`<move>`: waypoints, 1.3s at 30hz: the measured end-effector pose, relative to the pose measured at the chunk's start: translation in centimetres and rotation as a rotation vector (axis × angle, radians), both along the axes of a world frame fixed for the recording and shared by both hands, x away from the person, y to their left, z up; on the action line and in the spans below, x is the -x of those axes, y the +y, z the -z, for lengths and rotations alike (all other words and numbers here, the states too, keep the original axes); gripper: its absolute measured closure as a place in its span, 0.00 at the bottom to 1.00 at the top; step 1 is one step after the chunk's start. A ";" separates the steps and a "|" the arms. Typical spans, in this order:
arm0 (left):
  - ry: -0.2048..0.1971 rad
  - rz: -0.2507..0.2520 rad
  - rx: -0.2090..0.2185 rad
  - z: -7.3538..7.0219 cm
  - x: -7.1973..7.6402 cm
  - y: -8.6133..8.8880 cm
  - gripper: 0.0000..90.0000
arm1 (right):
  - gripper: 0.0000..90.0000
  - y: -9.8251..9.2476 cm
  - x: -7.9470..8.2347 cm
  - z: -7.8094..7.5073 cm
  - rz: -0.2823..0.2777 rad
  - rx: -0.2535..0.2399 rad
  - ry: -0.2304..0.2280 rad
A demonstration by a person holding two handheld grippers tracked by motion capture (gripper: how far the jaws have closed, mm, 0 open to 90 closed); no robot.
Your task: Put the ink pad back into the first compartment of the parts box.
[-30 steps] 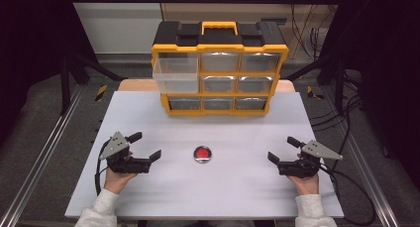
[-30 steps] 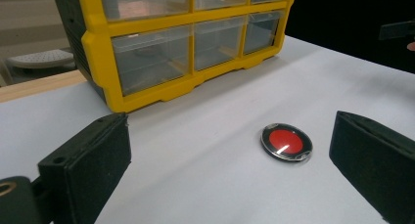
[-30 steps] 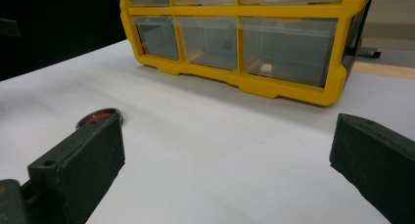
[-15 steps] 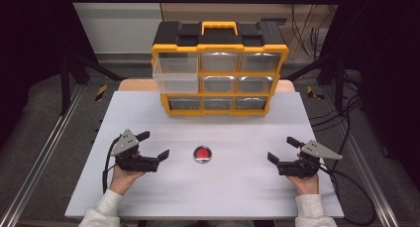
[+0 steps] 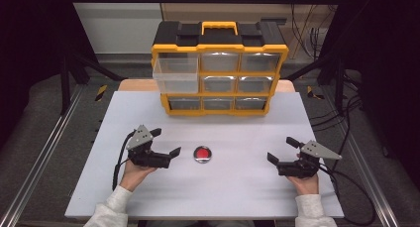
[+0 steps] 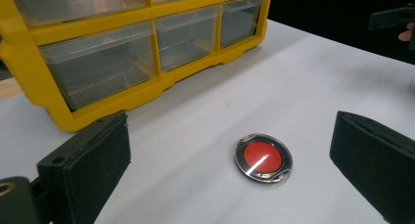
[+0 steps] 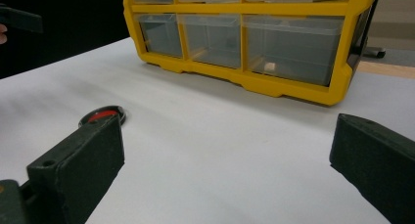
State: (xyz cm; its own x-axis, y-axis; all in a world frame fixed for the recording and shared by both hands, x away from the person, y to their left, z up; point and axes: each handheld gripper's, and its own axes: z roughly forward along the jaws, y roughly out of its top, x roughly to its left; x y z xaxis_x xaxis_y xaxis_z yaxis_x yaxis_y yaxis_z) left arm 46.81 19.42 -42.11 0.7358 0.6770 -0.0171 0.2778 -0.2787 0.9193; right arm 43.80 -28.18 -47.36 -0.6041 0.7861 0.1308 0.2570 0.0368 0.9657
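Both grippers, left (image 5: 166,141) and right (image 5: 282,150), wide open, apparently empty.

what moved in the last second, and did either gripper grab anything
The left gripper slid across the table toward the red disc, jaws open, and now sits just beside it without touching. Nothing was gripped or released. The right gripper, the disc and the yellow drawer organizer with its top-left drawer pulled out stayed put.
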 end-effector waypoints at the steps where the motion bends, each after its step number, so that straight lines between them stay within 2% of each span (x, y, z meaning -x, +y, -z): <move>1: 0.006 0.002 0.000 0.0 -0.1 -0.2 0.01 | 0.00 0.0 0.0 0.0 0.000 -0.001 0.001; 25: 0.071 0.076 -0.087 1.2 -2.3 -6.2 0.01 | 0.00 0.1 -0.1 0.1 -0.007 0.003 0.002; 36: 0.125 0.087 -0.153 2.5 -3.2 -8.0 0.01 | 0.00 0.1 -0.1 0.1 -0.010 0.004 0.003; 39: 0.141 0.084 -0.159 3.0 -3.4 -8.3 0.01 | 0.00 0.1 -0.1 0.1 -0.011 0.005 0.004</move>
